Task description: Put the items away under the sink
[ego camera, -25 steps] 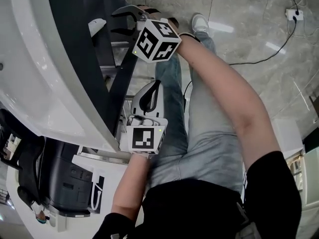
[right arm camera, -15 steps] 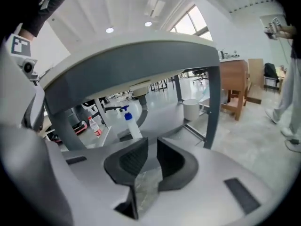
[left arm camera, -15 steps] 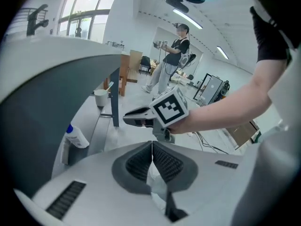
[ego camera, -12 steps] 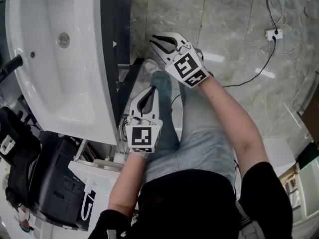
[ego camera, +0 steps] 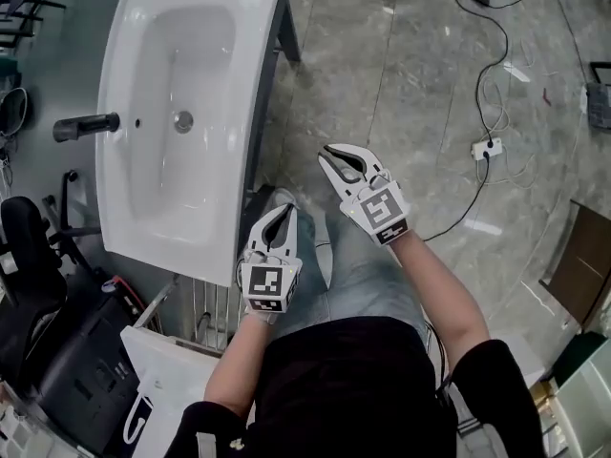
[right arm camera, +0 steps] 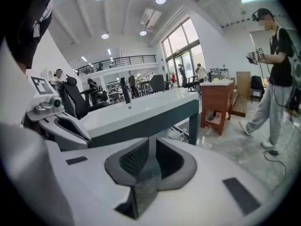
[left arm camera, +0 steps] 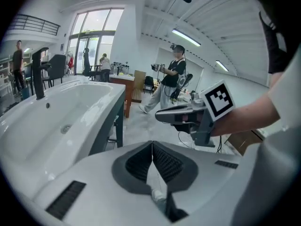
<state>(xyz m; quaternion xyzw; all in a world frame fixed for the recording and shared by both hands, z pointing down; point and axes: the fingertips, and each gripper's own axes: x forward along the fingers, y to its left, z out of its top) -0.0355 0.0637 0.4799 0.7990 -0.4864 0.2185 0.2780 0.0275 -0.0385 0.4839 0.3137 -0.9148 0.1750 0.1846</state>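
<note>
The white sink (ego camera: 191,93) with a black tap (ego camera: 86,125) stands on a dark frame at upper left in the head view. Both grippers hang over the floor in front of it, above the person's legs, and neither holds anything. My left gripper (ego camera: 284,208) is shut, its pads meeting in a line (left arm camera: 152,142), and it points past the sink's right edge. My right gripper (ego camera: 329,151) points the same way, with a narrow gap between its pads (right arm camera: 151,140). A white object (right arm camera: 176,134) lies low under the sink; what it is stays unclear.
A power strip (ego camera: 487,148) and cables lie on the stone floor to the right. A black chair (ego camera: 29,246) and a dark machine (ego camera: 76,380) stand at lower left. Beyond the sink are a wooden table (right arm camera: 216,102) and a person wearing a headset (left arm camera: 171,79).
The view has pulled up and back from the sink's underside. Both grippers have drawn away from the frame, and the right one's jaws have narrowed.
</note>
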